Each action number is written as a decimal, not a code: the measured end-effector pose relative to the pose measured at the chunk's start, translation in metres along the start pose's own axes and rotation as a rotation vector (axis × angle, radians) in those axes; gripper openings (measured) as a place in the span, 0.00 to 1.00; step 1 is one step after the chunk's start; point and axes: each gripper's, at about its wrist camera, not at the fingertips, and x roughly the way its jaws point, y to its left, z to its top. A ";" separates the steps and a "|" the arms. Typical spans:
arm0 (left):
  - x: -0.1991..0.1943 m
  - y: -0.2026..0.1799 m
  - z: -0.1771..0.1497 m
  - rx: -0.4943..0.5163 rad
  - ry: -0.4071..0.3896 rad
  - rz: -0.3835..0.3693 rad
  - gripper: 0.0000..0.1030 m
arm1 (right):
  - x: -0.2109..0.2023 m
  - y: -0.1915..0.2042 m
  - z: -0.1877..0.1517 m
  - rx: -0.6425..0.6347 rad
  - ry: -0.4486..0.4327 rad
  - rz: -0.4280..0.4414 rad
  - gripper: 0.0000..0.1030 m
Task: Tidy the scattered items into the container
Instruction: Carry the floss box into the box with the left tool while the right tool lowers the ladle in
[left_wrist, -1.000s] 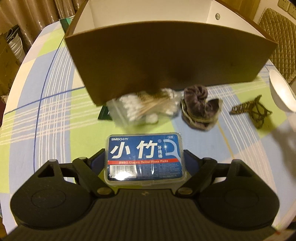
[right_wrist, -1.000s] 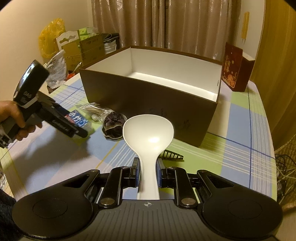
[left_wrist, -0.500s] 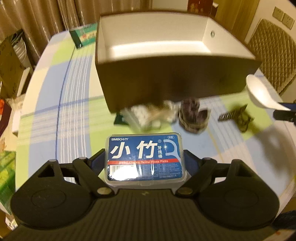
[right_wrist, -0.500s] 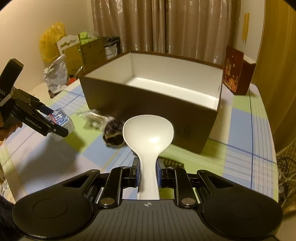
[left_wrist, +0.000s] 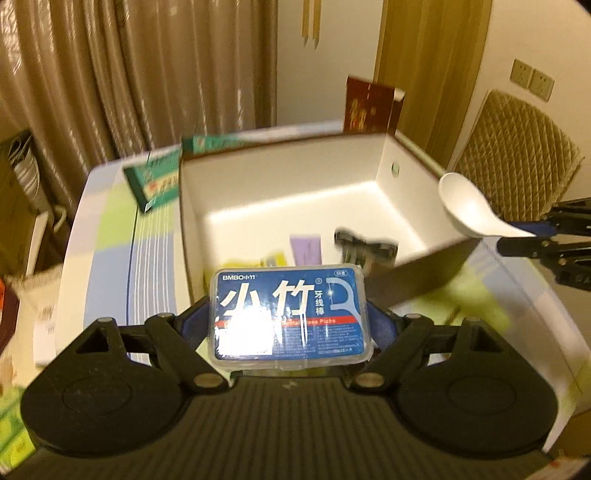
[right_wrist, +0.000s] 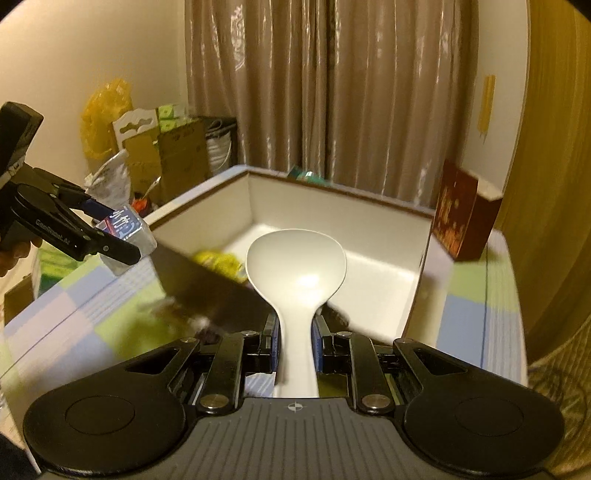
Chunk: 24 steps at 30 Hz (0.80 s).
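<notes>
My left gripper (left_wrist: 288, 317) is shut on a blue box of dental floss picks (left_wrist: 288, 314), held in the air just before the near wall of the brown container (left_wrist: 417, 273). The right wrist view shows that floss box (right_wrist: 127, 227) at the container's left corner. My right gripper (right_wrist: 295, 343) is shut on the handle of a white spoon (right_wrist: 295, 266), whose bowl hangs over the container's near wall. In the left wrist view the spoon (left_wrist: 469, 210) is above the right rim. Inside lie a purple item (left_wrist: 306, 249), a yellow item (right_wrist: 218, 260) and a dark item (left_wrist: 365, 247).
A green packet (left_wrist: 155, 177) lies on the checked tablecloth (left_wrist: 110, 266) behind the container's left side. A dark red box (right_wrist: 461, 218) stands behind its right corner. A quilted chair (left_wrist: 517, 162) is at the right, curtains at the back. Blurred small items (right_wrist: 177, 314) lie before the container.
Both grippers have risen with their loads. The container's white inside now shows in both views, and the cotton swabs, scrunchie and hair clip have dropped out of the left wrist view.
</notes>
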 end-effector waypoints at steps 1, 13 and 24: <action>0.003 0.000 0.008 0.007 -0.012 -0.001 0.81 | 0.003 -0.002 0.005 -0.002 -0.005 -0.003 0.14; 0.088 0.014 0.078 -0.038 0.016 -0.015 0.81 | 0.080 -0.033 0.058 0.034 0.034 -0.037 0.14; 0.178 0.034 0.099 -0.095 0.129 0.038 0.81 | 0.151 -0.062 0.067 0.111 0.165 -0.061 0.14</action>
